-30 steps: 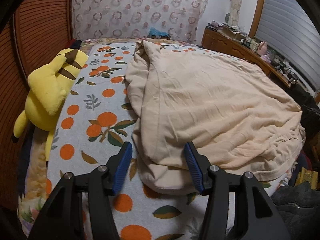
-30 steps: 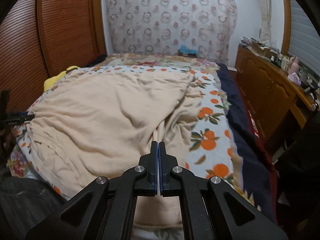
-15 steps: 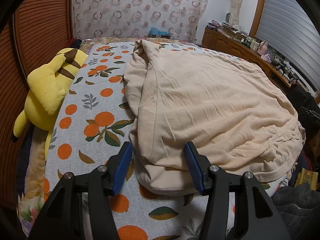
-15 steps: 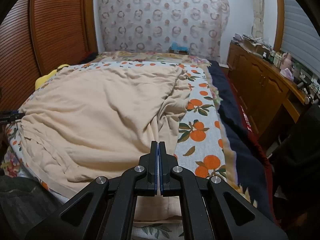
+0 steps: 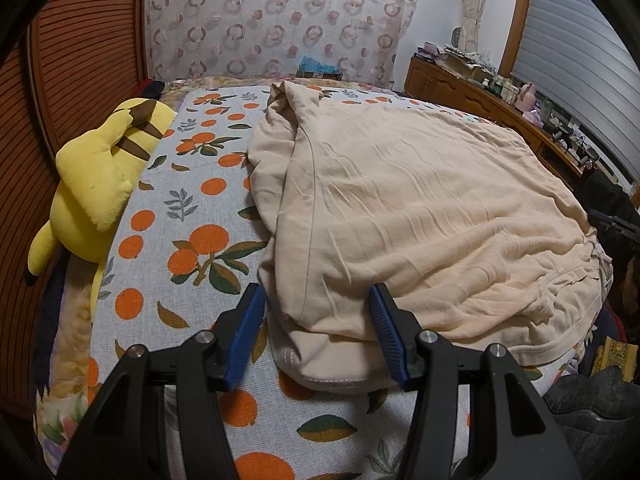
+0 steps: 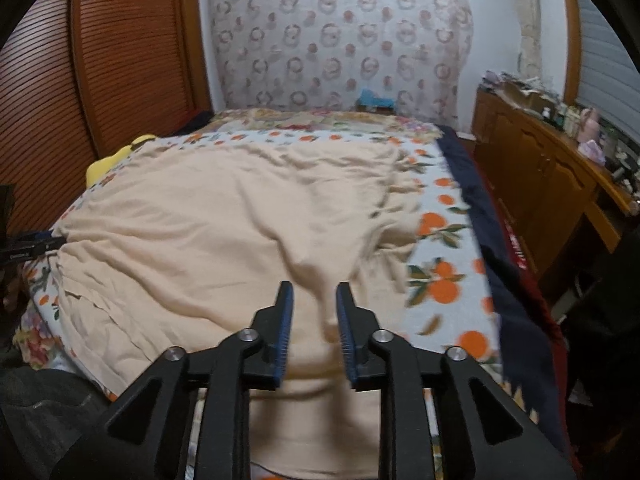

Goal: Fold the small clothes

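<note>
A large beige garment [image 5: 420, 216] lies spread on the bed over an orange-print sheet [image 5: 192, 208]. In the left wrist view its sleeve cuff [image 5: 332, 364] lies near the bed's front edge. My left gripper [image 5: 316, 320] is open, its blue pads on either side of that cuff end, just above it. In the right wrist view the garment [image 6: 224, 232] fills the bed. My right gripper [image 6: 314, 316] is open, its jaws a small way apart over a raised fold of the cloth, holding nothing.
A yellow plush toy [image 5: 100, 184] lies at the bed's left edge by the wooden slatted wardrobe [image 6: 120, 64]. A wooden dresser [image 6: 552, 184] with clutter stands along the right wall. A dark blue blanket [image 6: 492, 248] runs along the bed's right side.
My right gripper was shut and has opened, letting the beige cloth go; the cloth now lies flatter. My left gripper stayed open and shifted little.
</note>
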Available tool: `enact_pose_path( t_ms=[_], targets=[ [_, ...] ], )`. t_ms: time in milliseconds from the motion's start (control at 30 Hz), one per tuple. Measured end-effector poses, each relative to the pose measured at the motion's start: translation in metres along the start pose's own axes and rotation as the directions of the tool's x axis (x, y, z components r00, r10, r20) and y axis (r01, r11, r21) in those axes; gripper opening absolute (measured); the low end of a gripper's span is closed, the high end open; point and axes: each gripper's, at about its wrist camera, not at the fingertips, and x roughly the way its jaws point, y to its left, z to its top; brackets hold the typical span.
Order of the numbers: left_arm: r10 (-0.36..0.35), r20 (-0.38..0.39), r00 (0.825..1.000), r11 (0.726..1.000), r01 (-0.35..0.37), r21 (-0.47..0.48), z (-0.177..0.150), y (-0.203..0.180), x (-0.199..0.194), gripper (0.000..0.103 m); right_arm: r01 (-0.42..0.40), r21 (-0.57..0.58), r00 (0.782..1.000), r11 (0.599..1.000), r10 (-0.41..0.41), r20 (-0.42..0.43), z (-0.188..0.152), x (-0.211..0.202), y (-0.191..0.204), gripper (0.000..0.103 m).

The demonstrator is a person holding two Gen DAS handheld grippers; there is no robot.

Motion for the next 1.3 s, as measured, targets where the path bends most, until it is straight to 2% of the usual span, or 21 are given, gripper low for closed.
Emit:
enact_pose_path(
  t_ms=[100, 233, 433, 467, 500, 567, 633, 767, 933, 1100, 1300],
  targets=[
    [-0.037, 0.008, 0.999, 0.999, 0.037, -0.021, 0.001, 0.003, -0.002, 0.054, -0.006, -0.023, 1.0, 1.0, 0.006, -0.031, -0.002, 0.017, 0.012, 0.034],
    [-0.06, 0.017, 0.998, 0.997, 0.061, -0.044, 0.004, 0.008, -0.002, 0.052, 0.006, -0.041, 0.998, 0.999, -0.009, -0.066, -0.007, 0.034, 0.017, 0.037],
    [-0.056, 0.024, 0.998, 0.998, 0.057, -0.037, 0.003, 0.006, -0.001, 0.021, 0.027, -0.073, 0.998, 0.997, -0.032, -0.058, -0.013, 0.039, 0.019, 0.047],
    [-0.056, 0.026, 0.998, 0.998, 0.057, -0.036, 0.003, 0.006, -0.001, 0.009, 0.032, -0.083, 0.998, 0.996, -0.036, -0.055, -0.014, 0.039, 0.021, 0.05],
    [-0.059, 0.029, 0.998, 0.998, 0.06, -0.035, 0.003, 0.005, -0.001, 0.005, 0.041, -0.096, 0.998, 0.995, -0.046, -0.048, -0.015, 0.039, 0.023, 0.052],
    [-0.067, 0.05, 0.996, 0.997, 0.069, -0.033, 0.004, 0.004, -0.005, 0.003, 0.059, -0.092, 0.997, 0.994, -0.063, -0.041, -0.016, 0.04, 0.022, 0.058],
    [-0.083, 0.081, 0.993, 0.996, 0.085, -0.022, 0.008, -0.001, -0.012, 0.002, 0.039, -0.043, 0.998, 0.998, -0.041, -0.045, -0.016, 0.041, 0.014, 0.062],
    [-0.118, 0.135, 0.984, 0.993, 0.119, 0.002, 0.022, -0.014, -0.024, 0.002, 0.037, -0.051, 0.999, 0.998, -0.039, -0.037, -0.017, 0.04, 0.012, 0.062],
    [-0.2, 0.191, 0.961, 0.98, 0.195, 0.046, 0.053, -0.046, -0.033, 0.002, 0.017, -0.021, 0.998, 1.0, -0.018, -0.055, -0.013, 0.037, 0.009, 0.063],
    [-0.29, 0.211, 0.934, 0.954, 0.266, 0.136, 0.086, -0.092, -0.033, 0.002, 0.011, 0.02, 1.0, 1.0, -0.01, -0.03, -0.014, 0.024, -0.004, 0.063],
    [-0.389, 0.198, 0.899, 0.906, 0.336, 0.257, 0.116, -0.157, -0.032, 0.002, 0.026, 0.062, 1.0, 0.998, -0.027, 0.016, -0.015, 0.002, -0.022, 0.063]
  ],
)
